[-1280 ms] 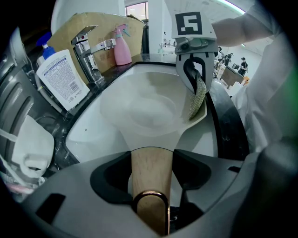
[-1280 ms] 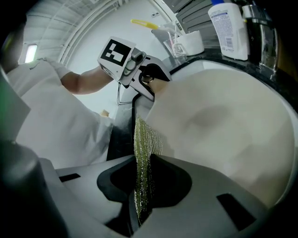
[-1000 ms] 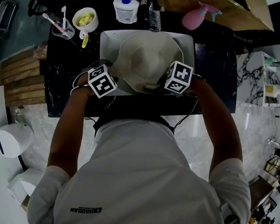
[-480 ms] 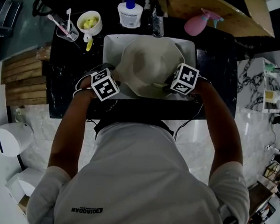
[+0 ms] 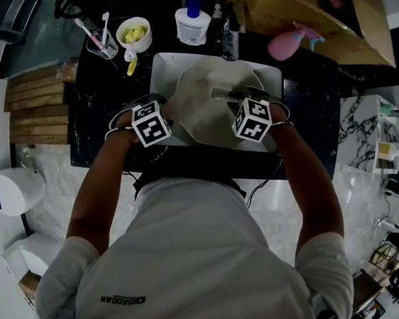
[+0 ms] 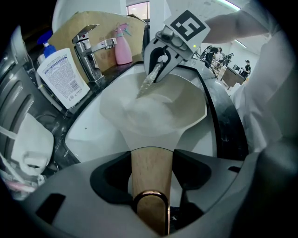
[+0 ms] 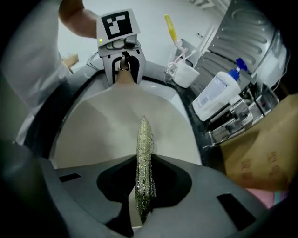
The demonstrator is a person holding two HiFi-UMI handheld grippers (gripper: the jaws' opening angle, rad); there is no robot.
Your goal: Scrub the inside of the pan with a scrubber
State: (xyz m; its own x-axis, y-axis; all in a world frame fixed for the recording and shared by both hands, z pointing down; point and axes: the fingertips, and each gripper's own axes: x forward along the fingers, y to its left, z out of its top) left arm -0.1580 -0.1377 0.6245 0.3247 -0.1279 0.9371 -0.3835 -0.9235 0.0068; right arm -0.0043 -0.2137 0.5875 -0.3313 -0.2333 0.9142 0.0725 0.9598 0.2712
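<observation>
Two grippers meet over one pale pan (image 5: 199, 114) lying in the white sink (image 5: 163, 62). In the head view, the left gripper (image 5: 160, 115) is at the pan's near-left edge. The right gripper (image 5: 236, 100) is above the bowl, with one scrubber (image 5: 222, 92) jutting over the inside.

In the left gripper view, the jaws are clamped on the pan's single wooden handle (image 6: 150, 169), which runs between them to the bowl just beyond. Opposite, the scrubber slants down from the right gripper, its tip reaching into the bowl. One tap (image 6: 93, 46), one white bottle (image 6: 63, 74) and one pink spray bottle (image 6: 123, 44) stand behind.

In the right gripper view, the jaws pinch the scrubber edge-on. It sticks out past the fingertips over the pan's inner surface.
</observation>
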